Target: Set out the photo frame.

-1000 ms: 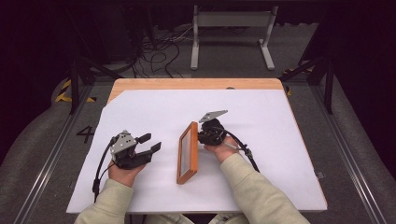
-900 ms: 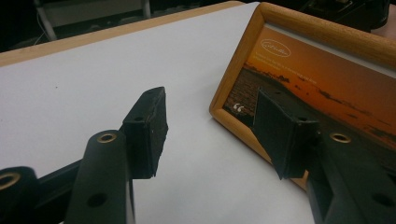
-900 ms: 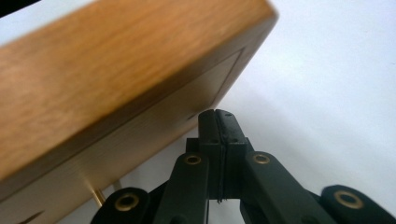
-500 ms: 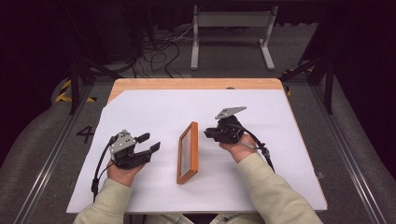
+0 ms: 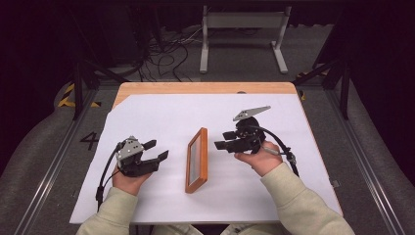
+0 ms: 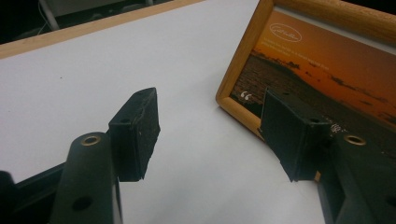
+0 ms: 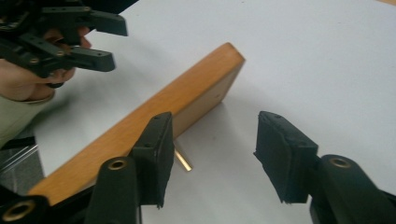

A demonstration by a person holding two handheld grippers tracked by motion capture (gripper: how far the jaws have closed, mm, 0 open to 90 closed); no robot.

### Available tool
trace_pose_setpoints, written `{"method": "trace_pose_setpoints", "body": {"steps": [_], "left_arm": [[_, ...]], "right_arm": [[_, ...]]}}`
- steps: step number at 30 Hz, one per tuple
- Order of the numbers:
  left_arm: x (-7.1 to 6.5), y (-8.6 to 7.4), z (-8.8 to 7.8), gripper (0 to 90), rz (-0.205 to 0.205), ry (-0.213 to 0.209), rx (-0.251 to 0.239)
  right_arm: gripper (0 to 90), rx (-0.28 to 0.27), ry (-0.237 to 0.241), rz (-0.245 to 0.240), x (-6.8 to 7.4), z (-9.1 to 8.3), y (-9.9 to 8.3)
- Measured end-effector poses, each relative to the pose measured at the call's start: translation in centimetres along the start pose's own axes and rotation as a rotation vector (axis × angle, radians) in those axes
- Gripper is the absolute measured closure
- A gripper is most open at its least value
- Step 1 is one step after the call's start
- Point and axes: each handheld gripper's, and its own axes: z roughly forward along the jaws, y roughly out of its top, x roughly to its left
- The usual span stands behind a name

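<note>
Your left gripper [image 5: 155, 151] rests low on the white sheet covering the wooden table [image 5: 205, 88], its two black jaws spread wide with nothing between them; they have just been opening a little further. In your left gripper view the pads [image 6: 138, 133] frame bare white surface, and the rectangular wooden picture frame holding a sunset photograph [image 6: 322, 70] stands just beyond the jaw on that view's right side, not touched.

The picture frame [image 5: 196, 159] stands on its long edge near the middle of the sheet, between your two hands, its glazed face turned toward your left hand [image 5: 128, 177] and leaning back slightly.

Your right gripper [image 5: 224, 140] hangs just beside the frame on its back side, raised off the sheet, jaws pointing toward the frame. Those jaws have just been opening and now stand about halfway apart, holding nothing. In your right gripper view the plain wooden back of the frame [image 7: 154, 121] runs diagonally behind one jaw, with a small brass-coloured peg [image 7: 183, 161] showing at its foot, and your left gripper [image 7: 100, 42] is seen beyond it.
</note>
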Motion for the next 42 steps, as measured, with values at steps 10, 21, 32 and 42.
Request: {"method": "trace_pose_setpoints", "body": {"steps": [10,21,32,42], "left_arm": [[0.1,-0.1,-0.1,35.7,-0.001,0.016,-0.004],[0.2,-0.1,-0.2,35.7,0.000,0.027,-0.007],[0.1,-0.1,-0.3,35.6,-0.002,0.037,-0.013],[0.1,-0.2,-0.2,35.5,0.003,0.035,-0.009]], "right_arm": [[30.4,0.025,0.045,0.043,1.8,0.3,1.1],[23.8,0.102,0.070,0.100,2.8,2.8,1.5],[20.9,0.177,0.080,0.138,2.9,5.9,1.1],[26.9,0.238,0.059,0.157,3.4,7.2,1.4]]}}
